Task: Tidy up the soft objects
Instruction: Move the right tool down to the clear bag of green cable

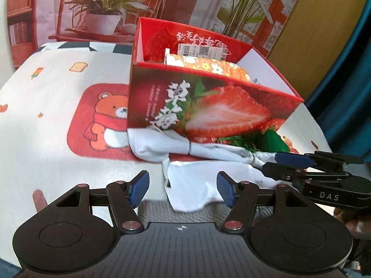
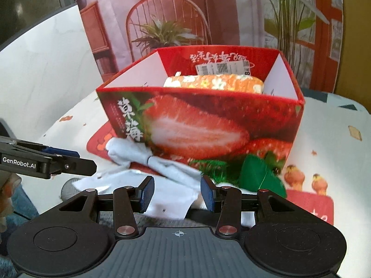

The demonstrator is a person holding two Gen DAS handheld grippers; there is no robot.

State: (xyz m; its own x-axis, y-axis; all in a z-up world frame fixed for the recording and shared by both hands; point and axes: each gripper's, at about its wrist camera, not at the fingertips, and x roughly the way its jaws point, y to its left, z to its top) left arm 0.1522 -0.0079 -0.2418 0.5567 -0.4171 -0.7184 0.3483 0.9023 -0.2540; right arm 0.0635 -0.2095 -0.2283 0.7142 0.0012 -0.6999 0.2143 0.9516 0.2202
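A red strawberry-print box (image 1: 208,106) stands open on the table, also in the right wrist view (image 2: 204,125). An orange floral soft item (image 1: 208,66) lies inside it (image 2: 213,83). White socks (image 1: 197,162) lie crumpled against the box's front, reaching the table edge (image 2: 167,185). My left gripper (image 1: 183,188) is open, just before the sock's near end. My right gripper (image 2: 177,193) is open, its jaws on either side of the white fabric. It enters the left wrist view from the right (image 1: 276,162), beside the sock's right end.
The table wears a white cloth with a bear print (image 1: 102,120) and small food motifs. A backdrop with printed plants and a chair (image 1: 104,7) stands behind the box. A green leaf (image 2: 259,173) lies at the box's front right corner.
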